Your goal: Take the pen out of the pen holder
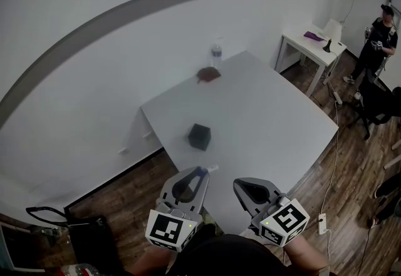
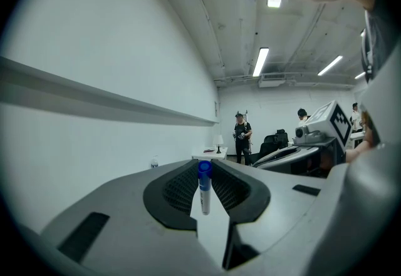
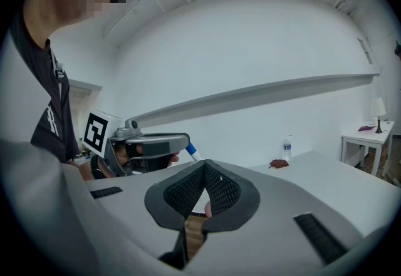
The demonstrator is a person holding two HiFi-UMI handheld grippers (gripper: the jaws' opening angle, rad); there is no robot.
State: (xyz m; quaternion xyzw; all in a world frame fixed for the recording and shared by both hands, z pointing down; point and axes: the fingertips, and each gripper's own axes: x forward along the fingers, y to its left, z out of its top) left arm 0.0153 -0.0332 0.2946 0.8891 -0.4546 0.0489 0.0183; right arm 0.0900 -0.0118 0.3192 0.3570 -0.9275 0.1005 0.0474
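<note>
The pen [image 2: 205, 192], white with a blue cap, is pinched between the pads of my left gripper [image 2: 204, 167], which is shut on it. In the head view the left gripper [image 1: 201, 173] is over the table's near edge, with the pen [image 1: 211, 169] poking out of its tips. The black cube pen holder [image 1: 199, 136] stands on the white table [image 1: 269, 124] just beyond, apart from the pen. My right gripper [image 1: 240, 184] is beside the left one, shut and empty. In the right gripper view its jaws [image 3: 205, 165] meet, and the pen [image 3: 192, 151] shows in the left gripper [image 3: 147, 143].
A water bottle [image 1: 216, 54] and a brown object [image 1: 208, 74] sit at the table's far edge. A small white side table [image 1: 311, 44] with a lamp stands at the right, a person [image 1: 376, 43] beyond it. Cables and a power strip [image 1: 322, 223] lie on the wooden floor.
</note>
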